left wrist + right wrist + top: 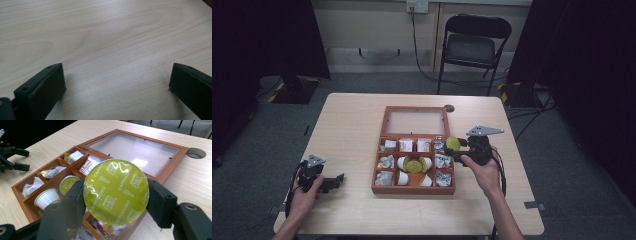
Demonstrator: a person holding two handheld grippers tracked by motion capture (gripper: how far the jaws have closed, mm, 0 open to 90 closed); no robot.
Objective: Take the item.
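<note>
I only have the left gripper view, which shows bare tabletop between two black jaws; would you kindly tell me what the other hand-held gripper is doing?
Observer: The right hand-held gripper is shut on a green-lidded coffee capsule, holding it by its sides.
Operator: Thank you. Where is it holding that?
Observer: Above the right edge of an open wooden box at mid-table.
Operator: And what is in the box?
Observer: More capsules in its middle compartment, wrapped sachets in the others.
Operator: How far is my gripper from it?
Observer: The left hand-held gripper rests on the table left of the box, apart from it.
</note>
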